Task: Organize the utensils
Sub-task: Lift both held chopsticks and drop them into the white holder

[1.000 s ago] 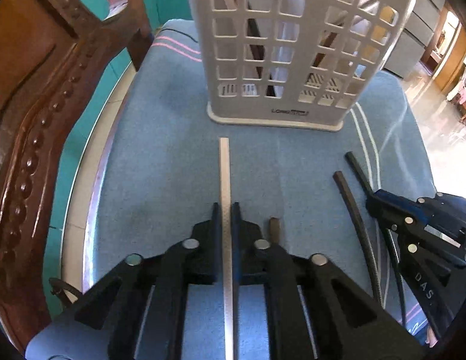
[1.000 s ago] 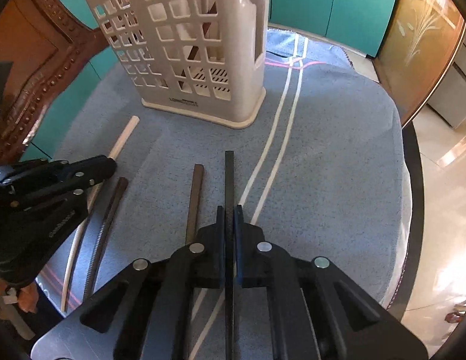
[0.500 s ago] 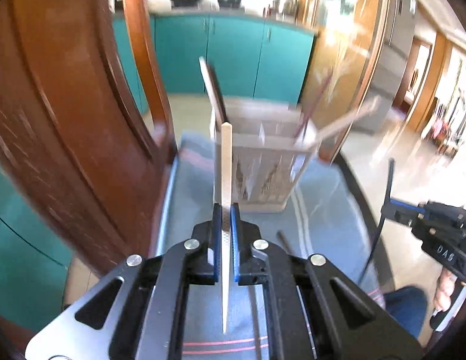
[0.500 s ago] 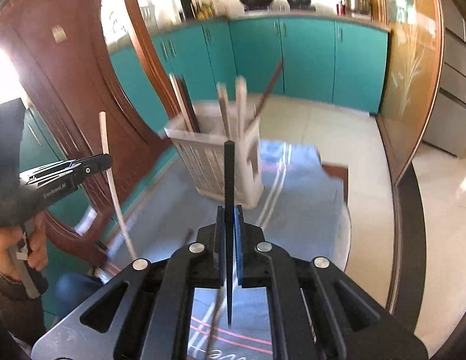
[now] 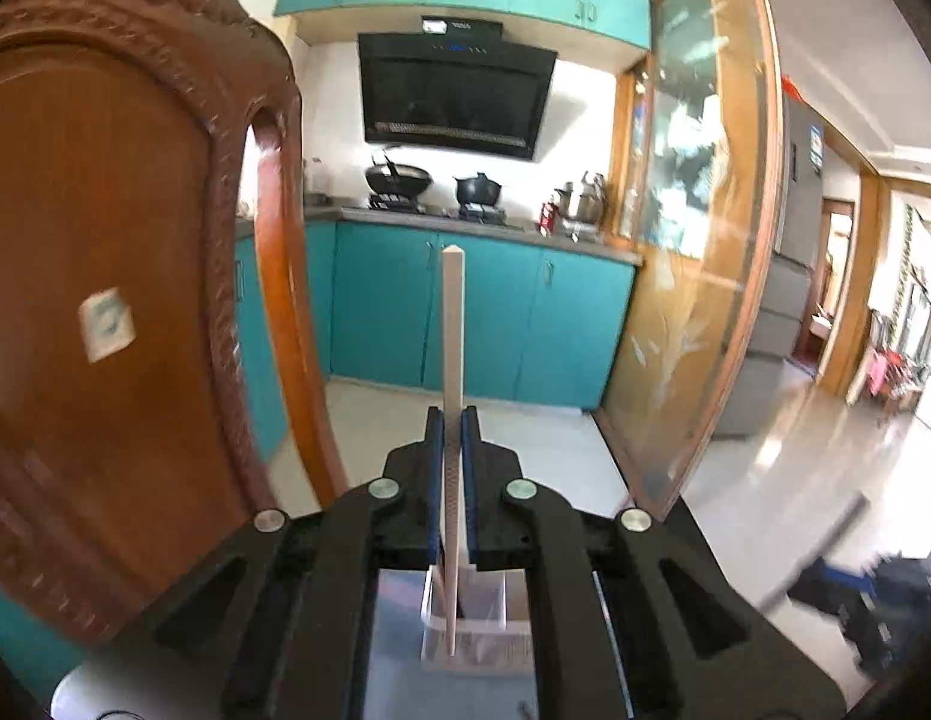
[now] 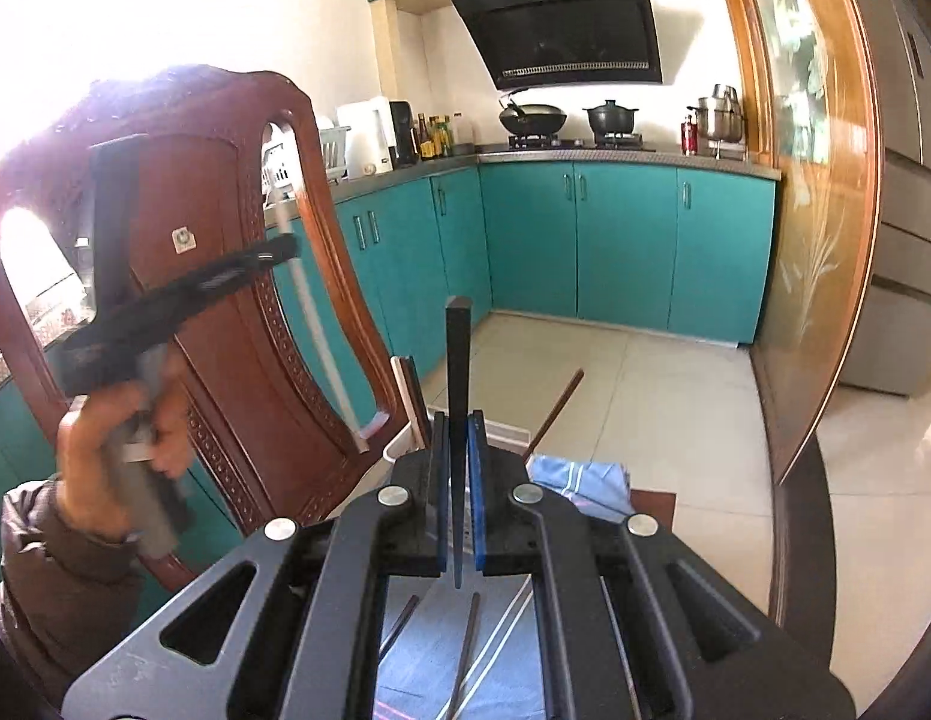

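Tongs, left (image 5: 453, 420) clamping white chopstick (image 5: 452, 330) upright, raised.

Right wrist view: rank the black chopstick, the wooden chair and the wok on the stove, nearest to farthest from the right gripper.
1. Black chopstick: clamped in the right gripper.
2. Wooden chair: to the left, beside the table.
3. Wok: far back on the stove, slightly right.

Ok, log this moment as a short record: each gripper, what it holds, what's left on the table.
left gripper: shut on the white chopstick, lifted
right gripper: shut on the black chopstick, lifted
utensil basket: below the left gripper, chopsticks already standing in it
left on the blue cloth: two dark chopsticks
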`<state>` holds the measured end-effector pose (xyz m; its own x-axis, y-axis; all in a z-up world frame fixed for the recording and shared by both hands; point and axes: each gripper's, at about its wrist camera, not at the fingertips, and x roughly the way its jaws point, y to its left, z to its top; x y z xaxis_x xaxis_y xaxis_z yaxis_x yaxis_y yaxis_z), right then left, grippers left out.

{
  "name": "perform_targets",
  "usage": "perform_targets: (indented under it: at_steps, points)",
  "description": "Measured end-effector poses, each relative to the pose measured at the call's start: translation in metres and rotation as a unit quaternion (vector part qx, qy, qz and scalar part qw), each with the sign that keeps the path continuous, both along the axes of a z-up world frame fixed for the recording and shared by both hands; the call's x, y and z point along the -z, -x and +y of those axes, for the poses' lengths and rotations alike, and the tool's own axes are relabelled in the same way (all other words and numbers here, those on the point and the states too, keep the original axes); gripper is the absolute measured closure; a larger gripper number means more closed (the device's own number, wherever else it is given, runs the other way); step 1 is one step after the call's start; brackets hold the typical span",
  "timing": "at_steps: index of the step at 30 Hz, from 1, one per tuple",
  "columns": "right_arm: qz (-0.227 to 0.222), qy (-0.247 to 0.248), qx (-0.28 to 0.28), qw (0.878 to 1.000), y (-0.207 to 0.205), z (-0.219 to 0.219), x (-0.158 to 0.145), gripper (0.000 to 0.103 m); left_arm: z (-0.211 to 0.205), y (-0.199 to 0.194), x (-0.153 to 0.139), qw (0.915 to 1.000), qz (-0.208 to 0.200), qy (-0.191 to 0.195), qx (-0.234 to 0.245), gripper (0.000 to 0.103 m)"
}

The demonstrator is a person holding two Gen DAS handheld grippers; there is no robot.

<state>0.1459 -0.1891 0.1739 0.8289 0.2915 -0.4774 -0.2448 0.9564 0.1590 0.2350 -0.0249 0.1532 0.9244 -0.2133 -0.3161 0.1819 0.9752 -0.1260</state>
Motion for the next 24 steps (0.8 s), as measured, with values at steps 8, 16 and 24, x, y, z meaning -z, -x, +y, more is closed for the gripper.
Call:
perform_targets:
  at_steps: [8,16,24]
  points:
    - [-0.029,-0.029,0.013,0.999,-0.006,-0.012,-0.008,0.096,-0.038,-0.065,0.065,0.9991,0.033,-0.027,-0.003,0.096]
    - [-0.061,-0.082,0.055,0.993,-0.021,-0.026,-0.010,0.096,-0.027,-0.070,0.112,0.9970,0.076,-0.010,-0.010,0.096]
    - [-0.086,-0.076,0.111,0.987,-0.057,-0.011,0.005,0.096,-0.009,-0.035,0.107,0.9980,0.063,0.004,-0.010,0.087]
